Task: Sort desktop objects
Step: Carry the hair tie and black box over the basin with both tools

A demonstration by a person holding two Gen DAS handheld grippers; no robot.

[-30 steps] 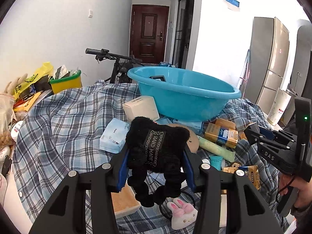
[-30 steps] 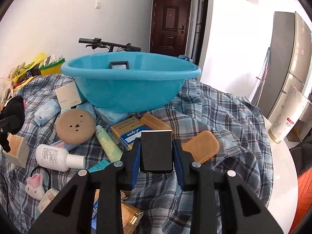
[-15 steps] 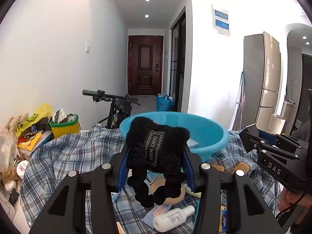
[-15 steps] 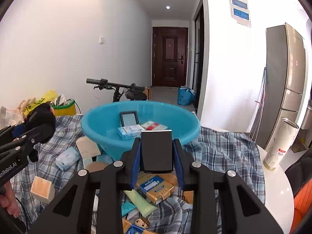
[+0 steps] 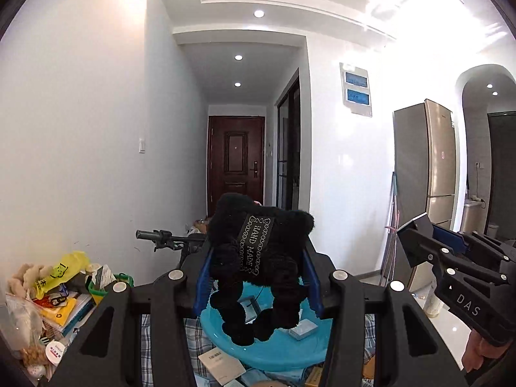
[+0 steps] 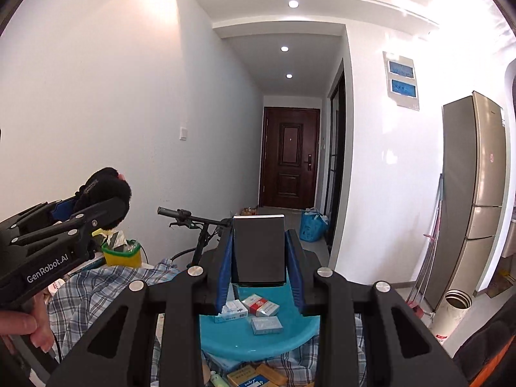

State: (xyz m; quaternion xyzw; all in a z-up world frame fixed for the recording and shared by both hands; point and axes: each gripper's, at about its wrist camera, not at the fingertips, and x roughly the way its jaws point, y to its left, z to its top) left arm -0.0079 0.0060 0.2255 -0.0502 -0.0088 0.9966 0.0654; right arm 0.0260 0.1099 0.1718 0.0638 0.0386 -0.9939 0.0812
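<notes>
My left gripper (image 5: 258,277) is shut on a black plush toy (image 5: 258,258) with a "HAND MADE" label, held high above the blue basin (image 5: 277,351). My right gripper (image 6: 259,258) is shut on a flat black box (image 6: 259,248), also raised above the blue basin (image 6: 254,338). The basin holds several small packs (image 6: 261,304). In the right wrist view the left gripper (image 6: 96,213) with the toy shows at the left. The right gripper (image 5: 419,238) appears at the right edge of the left wrist view, a hand (image 5: 480,348) under it.
The table wears a plaid cloth (image 6: 106,287) with boxes (image 5: 222,364) and packs (image 6: 245,377) lying near the basin. A yellow-green bin (image 6: 124,253) and a pile of bags and books (image 5: 58,293) stand at the left. Behind are a bicycle handlebar (image 6: 180,214), a fridge (image 6: 477,200) and a door (image 6: 290,158).
Both grippers have risen and tilted up toward level, each keeping its object. The basin and table clutter have slid to the bottom of both views, and the ceiling now shows.
</notes>
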